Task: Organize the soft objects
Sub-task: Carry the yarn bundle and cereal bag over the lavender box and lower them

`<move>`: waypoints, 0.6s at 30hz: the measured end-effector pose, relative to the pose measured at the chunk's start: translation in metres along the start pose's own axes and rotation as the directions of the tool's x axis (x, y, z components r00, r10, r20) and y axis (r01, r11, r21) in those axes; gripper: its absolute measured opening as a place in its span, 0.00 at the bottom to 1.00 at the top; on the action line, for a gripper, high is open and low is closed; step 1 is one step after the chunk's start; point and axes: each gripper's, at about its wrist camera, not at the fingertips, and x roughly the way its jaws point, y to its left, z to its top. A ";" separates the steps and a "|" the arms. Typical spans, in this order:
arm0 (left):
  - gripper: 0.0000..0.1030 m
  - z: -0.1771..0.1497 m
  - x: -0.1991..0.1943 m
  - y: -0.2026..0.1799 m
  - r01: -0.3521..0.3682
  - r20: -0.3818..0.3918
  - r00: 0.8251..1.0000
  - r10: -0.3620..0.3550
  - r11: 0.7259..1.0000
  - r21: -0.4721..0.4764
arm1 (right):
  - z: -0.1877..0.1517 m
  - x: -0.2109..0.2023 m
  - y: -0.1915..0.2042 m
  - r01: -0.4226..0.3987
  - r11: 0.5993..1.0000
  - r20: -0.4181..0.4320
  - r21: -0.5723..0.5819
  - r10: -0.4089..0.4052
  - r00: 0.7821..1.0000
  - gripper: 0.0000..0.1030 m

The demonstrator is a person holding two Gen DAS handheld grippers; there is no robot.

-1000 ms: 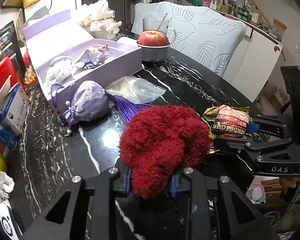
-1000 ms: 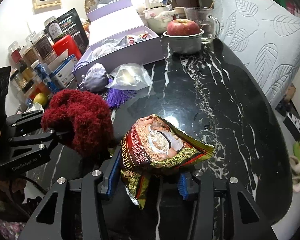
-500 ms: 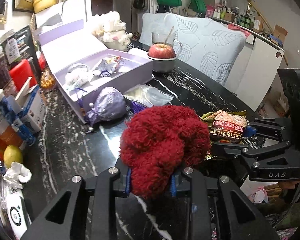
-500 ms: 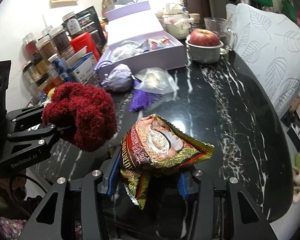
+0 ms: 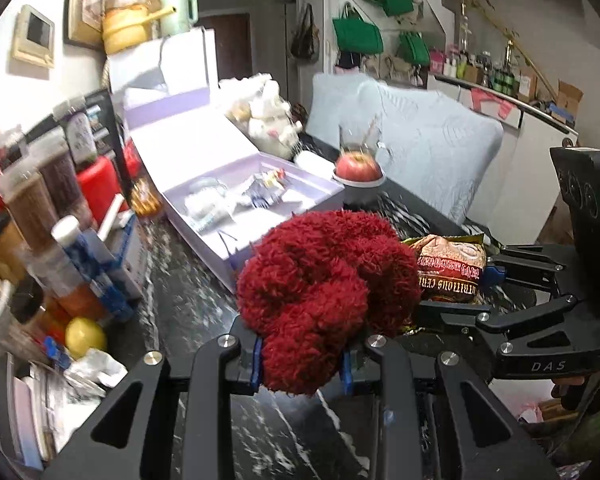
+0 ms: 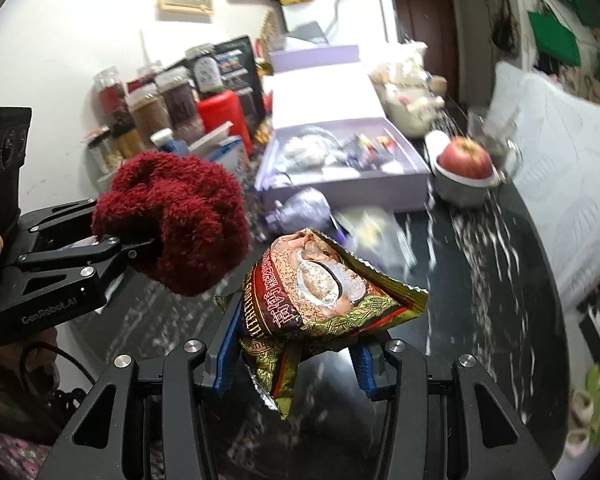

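Grippers Carried Soft Things Above the Black Table

Left gripper was clenched tight on a fluffy red bundle, which bulged well out beyond its blue pads. The right gripper grasped a crinkled cereal packet between its blue pads, the foil bag sticking up and forward. Both loads hung clear of the black marble table, side by side and near each other. Beyond them lay an open lilac box with small packets inside, its lid tipped back. A lilac drawstring pouch rested just in front of the box, beside a clear plastic bag. To the box's right stood a metal bowl holding a red apple. Jars lined the wall at left.
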 end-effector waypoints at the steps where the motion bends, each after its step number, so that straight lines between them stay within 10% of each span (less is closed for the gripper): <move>1: 0.27 0.003 -0.003 0.002 -0.006 0.012 1.000 0.006 1.000 0.001 | 0.005 -0.002 0.004 -0.005 1.000 0.011 -0.013 0.005 1.000 0.45; 18: 0.27 0.072 -0.012 0.040 -0.055 0.141 0.989 0.054 0.998 0.005 | 0.096 0.002 0.018 -0.006 0.990 0.116 -0.138 0.022 0.993 0.45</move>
